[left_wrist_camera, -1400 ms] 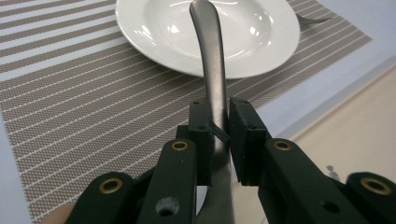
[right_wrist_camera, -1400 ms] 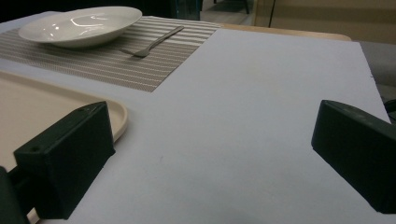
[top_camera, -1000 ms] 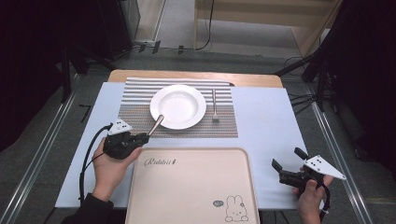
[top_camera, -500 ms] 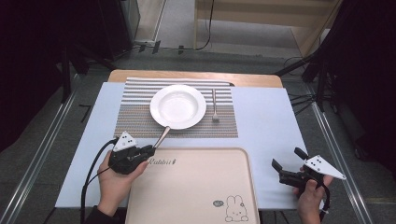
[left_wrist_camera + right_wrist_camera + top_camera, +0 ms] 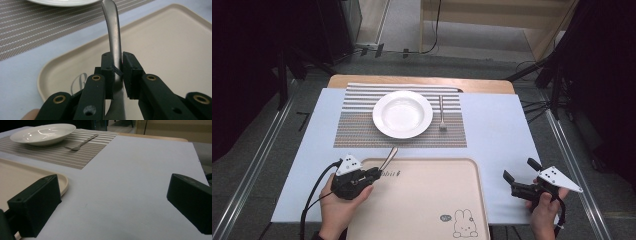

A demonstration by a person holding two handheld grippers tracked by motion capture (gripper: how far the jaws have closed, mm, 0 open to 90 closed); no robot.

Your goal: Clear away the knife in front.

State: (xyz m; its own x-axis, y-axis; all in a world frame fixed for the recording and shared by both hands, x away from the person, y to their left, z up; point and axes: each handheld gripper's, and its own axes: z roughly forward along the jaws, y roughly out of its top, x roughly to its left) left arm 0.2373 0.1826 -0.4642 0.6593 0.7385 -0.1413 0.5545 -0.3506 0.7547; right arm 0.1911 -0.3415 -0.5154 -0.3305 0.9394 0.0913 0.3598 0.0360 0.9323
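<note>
Desk from above: your left gripper holds the spoon over the tray rim. Left gripper view: fingers pinch its handle. Right gripper view: your right gripper fingers spread, over bare desk

Plate on placemat, fork right, tray in front.

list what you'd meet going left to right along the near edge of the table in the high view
left claw shut on the handle of a piece of cutlery → beige tray with a rabbit drawing → bare strip of blue table cover → right claw, open and holding nothing
</note>
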